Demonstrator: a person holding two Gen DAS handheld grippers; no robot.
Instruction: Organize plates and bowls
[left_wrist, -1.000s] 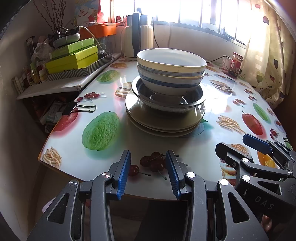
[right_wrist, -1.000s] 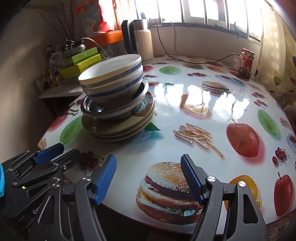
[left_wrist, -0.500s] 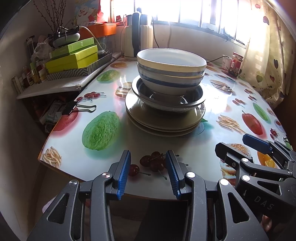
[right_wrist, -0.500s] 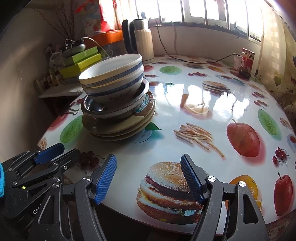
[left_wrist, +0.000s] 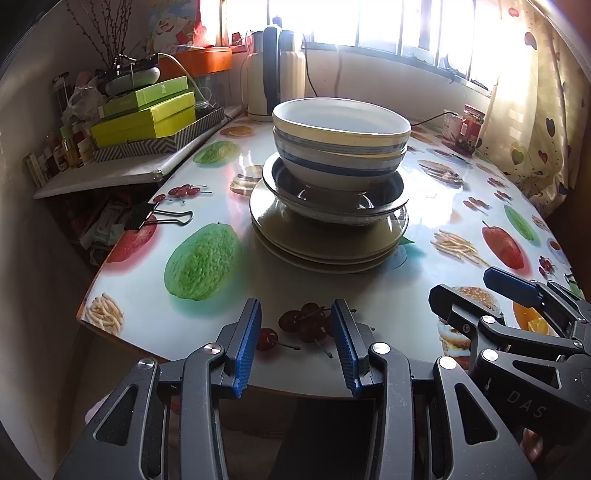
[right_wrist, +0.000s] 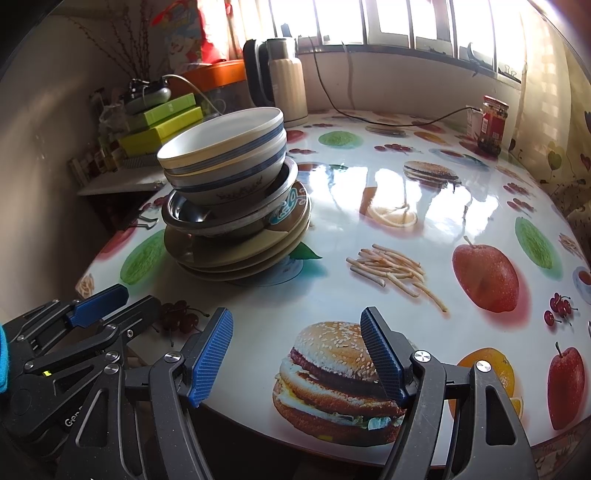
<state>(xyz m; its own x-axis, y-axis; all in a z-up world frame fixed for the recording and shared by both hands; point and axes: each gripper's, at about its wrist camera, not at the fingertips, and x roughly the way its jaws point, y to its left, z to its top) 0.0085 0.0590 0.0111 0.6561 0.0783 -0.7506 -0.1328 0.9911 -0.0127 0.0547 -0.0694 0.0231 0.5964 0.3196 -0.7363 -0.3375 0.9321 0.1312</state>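
Note:
One stack of dishes stands on the fruit-print table (left_wrist: 140, 280). At its top sit two nested cream bowls with blue bands (left_wrist: 340, 140) (right_wrist: 225, 158). Under them lies a shallow metal bowl (left_wrist: 332, 199) (right_wrist: 184, 214), then a patterned dish and several beige plates (left_wrist: 325, 243) (right_wrist: 236, 258). My left gripper (left_wrist: 295, 328) (right_wrist: 122, 299) hovers at the table's near edge, well short of the stack, jaws apart and empty. To its right my right gripper (right_wrist: 297, 332) (left_wrist: 469, 284) hangs over a printed burger, open wider, holding nothing.
A black binder clip (left_wrist: 147, 218) lies left of the stack. Green boxes (left_wrist: 147, 114) crowd a side shelf at the left. A kettle (left_wrist: 273, 70) with its cord stands at the back, a red jar (right_wrist: 493, 125) at the far right. A curtain (left_wrist: 535, 110) hangs right.

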